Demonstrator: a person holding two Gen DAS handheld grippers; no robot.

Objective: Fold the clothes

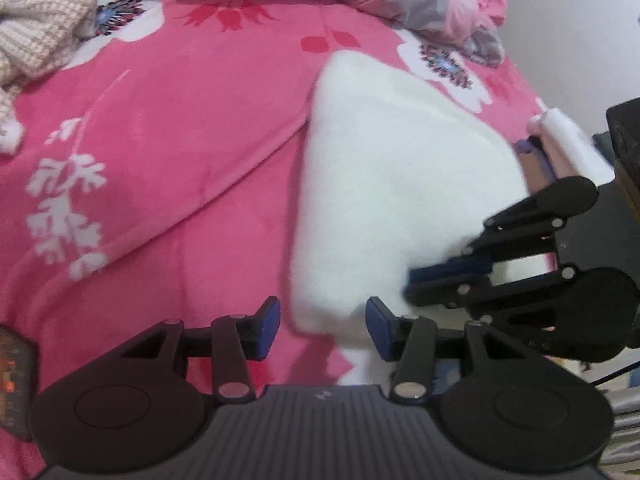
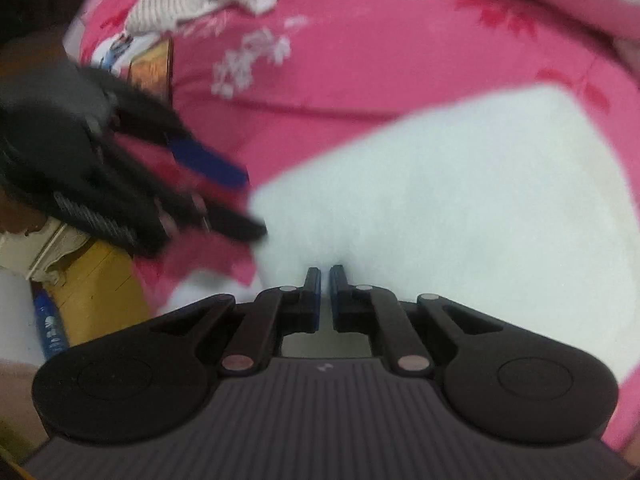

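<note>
White fleece garment [image 1: 400, 184] — right tongs [image 2: 325, 276] pinch its edge, left tongs [image 1: 323, 320] spread.

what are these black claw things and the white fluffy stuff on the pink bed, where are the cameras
There is no robot here: a person holds a pair of black two-finger tongs in each hand, and a wide-angle camera sits on each, looking along its fingers. One picture is from the left hand, the other from the right, so each also catches the other tool.

On the pink flowered fleece blanket lies a white fluffy garment, folded over. A beige checked knitted garment lies further back.

The left tongs stand open over the white garment's near edge, gripping nothing. The right tongs are shut at the garment's edge; whether they pinch the fabric is too blurred to tell.
</note>
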